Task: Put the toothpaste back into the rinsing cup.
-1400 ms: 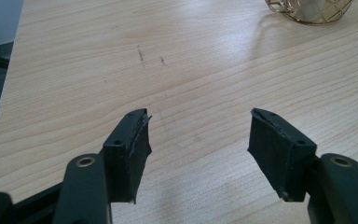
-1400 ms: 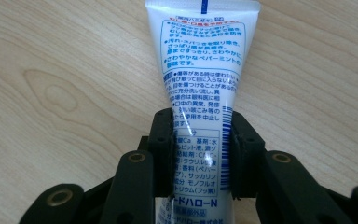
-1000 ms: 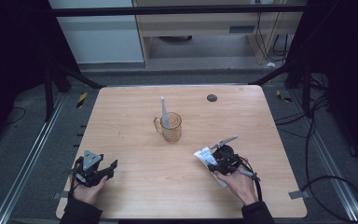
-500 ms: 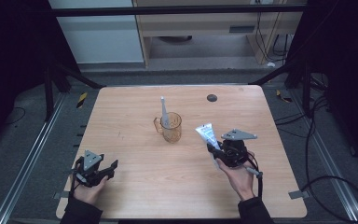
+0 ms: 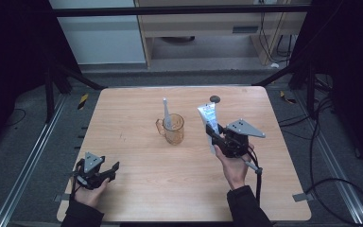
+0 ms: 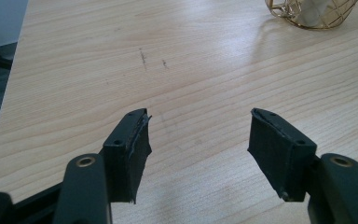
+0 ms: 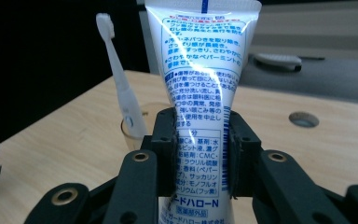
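Our right gripper (image 7: 200, 154) clamps a white toothpaste tube (image 7: 200, 93) printed in blue Japanese, "ハロー N" near its base, upright above the table (image 5: 137, 123) beside the amber cup (image 5: 174, 130) holding a toothbrush (image 7: 119, 79), while our left gripper (image 6: 198, 154) gapes empty.

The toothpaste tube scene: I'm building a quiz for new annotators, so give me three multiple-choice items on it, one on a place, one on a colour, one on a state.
1. Where does the toothbrush stand?
A. in the amber cup
B. flat on the table
C. in the left gripper

2. What colour is most of the toothpaste tube?
A. red
B. white with blue print
C. black

3. How is the right gripper?
A. open over the table
B. shut on the toothpaste tube
C. shut on the toothbrush

Answers:
1 A, its handle rises out of the cup.
2 B, the right gripper view shows it close up.
3 B, both pads press on the tube's sides.
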Demonstrator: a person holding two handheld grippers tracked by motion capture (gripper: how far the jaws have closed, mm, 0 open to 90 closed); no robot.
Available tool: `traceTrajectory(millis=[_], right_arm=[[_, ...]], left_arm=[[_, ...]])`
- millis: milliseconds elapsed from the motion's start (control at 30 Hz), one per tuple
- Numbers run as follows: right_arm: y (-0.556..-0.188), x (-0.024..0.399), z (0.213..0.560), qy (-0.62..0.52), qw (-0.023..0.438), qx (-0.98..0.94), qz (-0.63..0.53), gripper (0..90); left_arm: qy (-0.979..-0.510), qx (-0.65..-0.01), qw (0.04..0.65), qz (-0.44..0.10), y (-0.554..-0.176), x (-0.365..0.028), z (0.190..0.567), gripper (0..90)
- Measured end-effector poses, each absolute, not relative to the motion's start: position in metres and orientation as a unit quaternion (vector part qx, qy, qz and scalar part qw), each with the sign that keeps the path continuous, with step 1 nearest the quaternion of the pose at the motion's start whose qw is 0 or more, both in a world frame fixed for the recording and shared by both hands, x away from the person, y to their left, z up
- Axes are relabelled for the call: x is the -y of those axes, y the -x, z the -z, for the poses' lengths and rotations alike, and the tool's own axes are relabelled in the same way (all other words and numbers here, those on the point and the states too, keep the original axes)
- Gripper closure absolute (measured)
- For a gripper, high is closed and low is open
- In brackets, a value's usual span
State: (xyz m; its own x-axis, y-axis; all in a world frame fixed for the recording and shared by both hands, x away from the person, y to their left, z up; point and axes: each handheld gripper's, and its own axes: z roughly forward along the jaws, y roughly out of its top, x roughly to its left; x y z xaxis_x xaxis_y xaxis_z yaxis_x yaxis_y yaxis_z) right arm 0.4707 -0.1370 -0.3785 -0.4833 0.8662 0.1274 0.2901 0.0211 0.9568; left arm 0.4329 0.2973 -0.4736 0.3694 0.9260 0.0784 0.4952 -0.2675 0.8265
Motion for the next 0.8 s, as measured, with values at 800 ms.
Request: traceTrajectory(millis=[800], right_arm=[[-0.521,0.105,0.371,-0.428,0.31,-0.583,-0.617,69.2]], left_arm=[[-0.737,-0.483,0.37,-0.294,-0.434,-0.3,0.474,37.0]])
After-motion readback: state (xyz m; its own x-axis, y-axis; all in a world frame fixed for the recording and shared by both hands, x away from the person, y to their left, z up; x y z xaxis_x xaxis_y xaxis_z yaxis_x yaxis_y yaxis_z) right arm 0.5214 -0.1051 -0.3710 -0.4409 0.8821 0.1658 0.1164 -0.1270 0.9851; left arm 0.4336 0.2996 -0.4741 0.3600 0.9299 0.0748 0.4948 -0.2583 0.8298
